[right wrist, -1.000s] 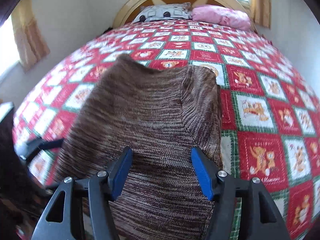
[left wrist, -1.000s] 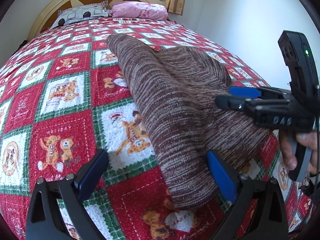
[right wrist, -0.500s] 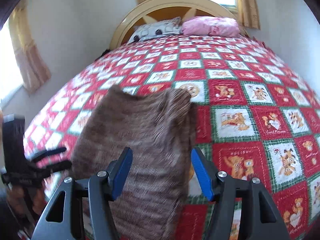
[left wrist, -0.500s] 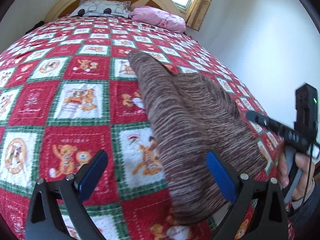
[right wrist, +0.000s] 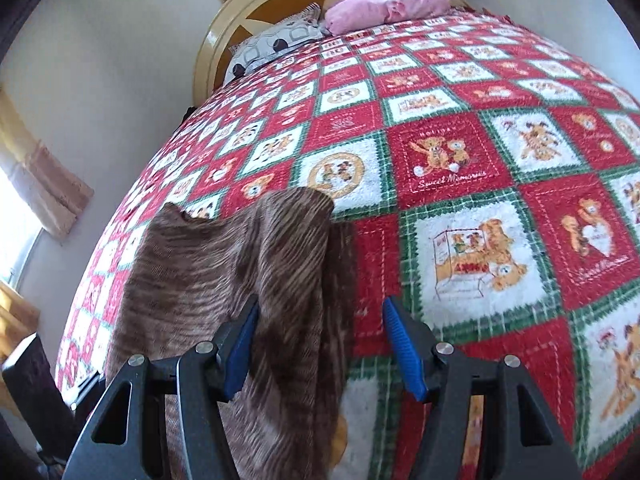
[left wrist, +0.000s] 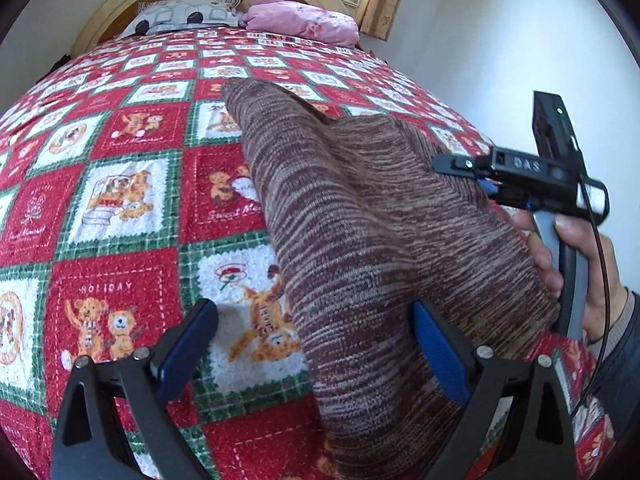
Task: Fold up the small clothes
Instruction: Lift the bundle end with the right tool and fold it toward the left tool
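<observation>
Brown striped knit garment (left wrist: 360, 248) lies folded lengthwise on the red/green teddy-print quilt (left wrist: 120, 200), toward its near edge, well short of the pillows (left wrist: 184, 16) by the headboard. L gripper (left wrist: 316, 354): jaws spread, hovering over garment's near end, nothing pinched. R gripper (right wrist: 320, 344): jaws spread over garment's right edge, pads not pressing cloth.

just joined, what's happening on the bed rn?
A person with a handheld gripper in each hand is working on a brown knit garment lying on the teddy-bear quilt. Both the left gripper and the right gripper have their jaws open and grip nothing; the garment's near end lies under them. The cloth looks partly folded lengthwise. Two pillows sit at the headboard.
</observation>
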